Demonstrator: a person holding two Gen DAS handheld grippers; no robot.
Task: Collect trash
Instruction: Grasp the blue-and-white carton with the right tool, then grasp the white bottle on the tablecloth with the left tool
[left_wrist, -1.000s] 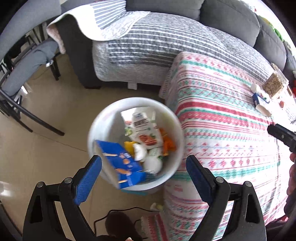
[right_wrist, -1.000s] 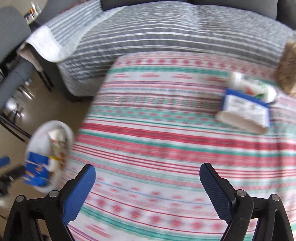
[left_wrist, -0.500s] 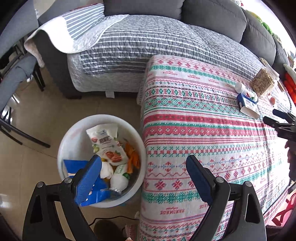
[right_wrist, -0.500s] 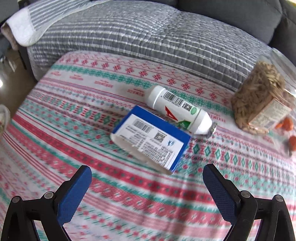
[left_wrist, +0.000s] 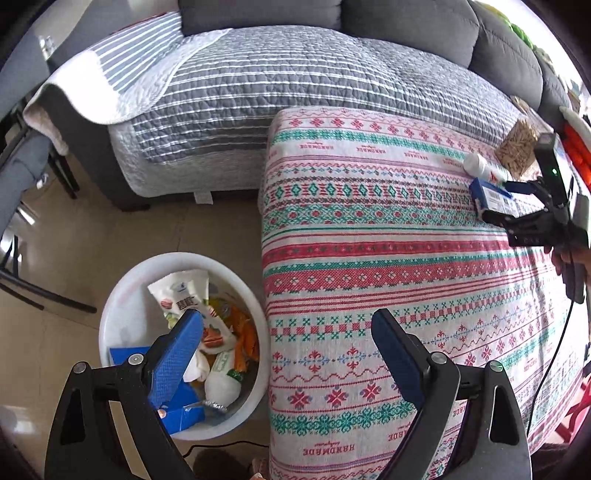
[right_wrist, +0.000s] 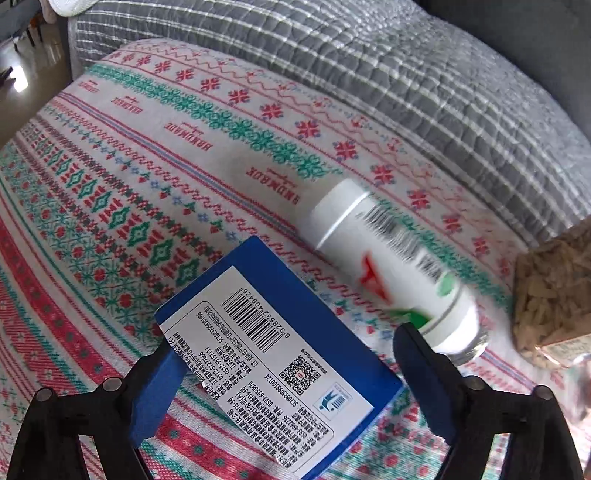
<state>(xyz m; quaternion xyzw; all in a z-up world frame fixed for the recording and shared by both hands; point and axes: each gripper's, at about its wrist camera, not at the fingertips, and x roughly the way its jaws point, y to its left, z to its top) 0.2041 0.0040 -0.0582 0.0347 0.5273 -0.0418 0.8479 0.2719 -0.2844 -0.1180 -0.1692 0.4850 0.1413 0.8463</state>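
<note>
The blue carton (right_wrist: 280, 373) lies flat on the patterned tablecloth (right_wrist: 110, 192) between the spread right gripper's (right_wrist: 291, 384) fingers, long axis diagonal. A white bottle (right_wrist: 388, 273) lies just beyond it. The left gripper (left_wrist: 284, 354), spread, hovers over the full white bin (left_wrist: 122, 314).

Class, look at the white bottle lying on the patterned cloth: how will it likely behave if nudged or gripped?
The white bottle lies on its side and is round, so it probably rolls when nudged. Its smooth surface may slip between pads. The blue box beside it could block rolling that way.
</note>
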